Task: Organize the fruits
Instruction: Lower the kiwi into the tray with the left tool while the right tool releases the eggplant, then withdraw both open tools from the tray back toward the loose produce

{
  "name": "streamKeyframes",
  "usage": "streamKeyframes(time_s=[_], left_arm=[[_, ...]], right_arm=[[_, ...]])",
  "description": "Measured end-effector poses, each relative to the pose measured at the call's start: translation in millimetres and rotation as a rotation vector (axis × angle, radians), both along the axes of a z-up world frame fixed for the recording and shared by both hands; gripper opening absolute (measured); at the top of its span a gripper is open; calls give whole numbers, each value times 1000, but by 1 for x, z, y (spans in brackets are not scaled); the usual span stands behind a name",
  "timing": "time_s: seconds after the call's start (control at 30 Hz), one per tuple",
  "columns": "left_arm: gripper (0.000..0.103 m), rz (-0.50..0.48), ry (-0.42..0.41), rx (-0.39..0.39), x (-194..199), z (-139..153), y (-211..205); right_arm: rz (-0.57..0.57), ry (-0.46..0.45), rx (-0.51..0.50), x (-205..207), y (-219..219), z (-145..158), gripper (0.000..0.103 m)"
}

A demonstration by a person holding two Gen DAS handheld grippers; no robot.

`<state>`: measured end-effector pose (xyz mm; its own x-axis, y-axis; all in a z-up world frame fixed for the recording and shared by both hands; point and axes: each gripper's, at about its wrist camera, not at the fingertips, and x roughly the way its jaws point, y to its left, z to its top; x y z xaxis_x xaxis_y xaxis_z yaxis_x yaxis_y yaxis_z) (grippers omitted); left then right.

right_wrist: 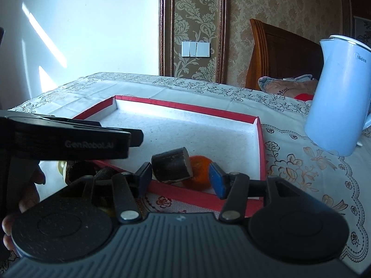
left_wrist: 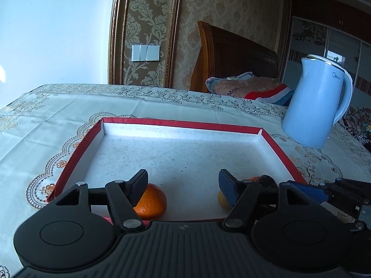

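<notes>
The left hand-held gripper (left_wrist: 183, 183) hangs open and empty over the near edge of a red-rimmed tray (left_wrist: 180, 123). An orange (left_wrist: 151, 202) lies inside, just by its left finger. The right hand-held gripper (right_wrist: 180, 177) is open too, holding nothing. Between its fingers a dark block (right_wrist: 171, 168) stands in front of a second orange (right_wrist: 200, 170) in the tray's near right corner, partly hiding it. A blue kettle (left_wrist: 317, 102) stands on the surface (left_wrist: 46, 120) to the tray's right, apart from it.

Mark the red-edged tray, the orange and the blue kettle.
red-edged tray (left_wrist: 183, 123), left wrist view, far rim.
orange (left_wrist: 151, 201), left wrist view, front skin.
blue kettle (left_wrist: 317, 97), left wrist view, body side.
</notes>
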<state>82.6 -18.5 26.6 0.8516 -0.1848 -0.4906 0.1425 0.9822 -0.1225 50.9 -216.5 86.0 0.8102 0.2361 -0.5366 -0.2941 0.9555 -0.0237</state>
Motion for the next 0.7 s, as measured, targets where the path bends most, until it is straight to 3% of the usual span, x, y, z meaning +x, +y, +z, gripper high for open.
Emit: streamKeyframes(time_s=[0.27, 0.6, 0.63, 0.7], left_arm=[[67, 76, -69, -38, -36, 8, 43], [68, 127, -34, -38, -65, -15, 71], [68, 129, -30, -45, -66, -17, 72], [68, 129, -30, -35, -67, -20, 71]], right_arm=[[-35, -35, 89, -25, -21, 5, 56], [-128, -87, 69, -34, -32, 4, 57], [-144, -86, 56, -31, -31, 4, 67], [-163, -60, 12, -19, -24, 1, 76]])
